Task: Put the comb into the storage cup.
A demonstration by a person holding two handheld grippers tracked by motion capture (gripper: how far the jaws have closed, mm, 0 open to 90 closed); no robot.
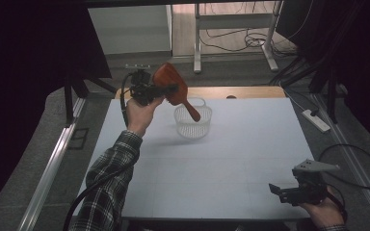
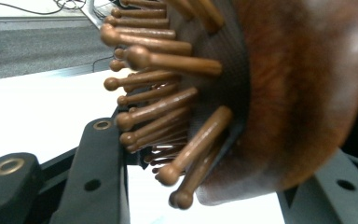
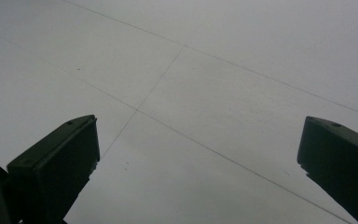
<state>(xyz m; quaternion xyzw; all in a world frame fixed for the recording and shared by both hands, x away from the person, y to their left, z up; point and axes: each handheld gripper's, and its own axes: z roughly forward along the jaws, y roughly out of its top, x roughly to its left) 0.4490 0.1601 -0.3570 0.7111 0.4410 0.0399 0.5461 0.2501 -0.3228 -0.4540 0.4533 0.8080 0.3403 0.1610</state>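
A wooden hairbrush (image 1: 172, 83) is held clamped by its head in the left gripper (image 1: 166, 89), lifted above the far left part of the white table (image 1: 250, 159). In the high view the handle is seen slanting down toward a small clear basket (image 1: 192, 121) that stands on the table just beside and below it. In the left gripper view the bristles (image 2: 158, 107) are pressed against one jaw and the smooth back of the head against the other, so the grip is taken across the thickness of the brush.

The step in hand is judged to be the placing of the brush into the basket. It would be done well if the handle tip is first brought over the middle of the opening, clear of the rim and the thin bail, and then lowered handle first. The jaws should be released only once the brush is resting inside, since so light a basket is likely to be tipped by a drop or a sideways push.

The right gripper (image 1: 283, 191) is held idle near the front right corner, jaws spread wide over bare table, nothing between them.
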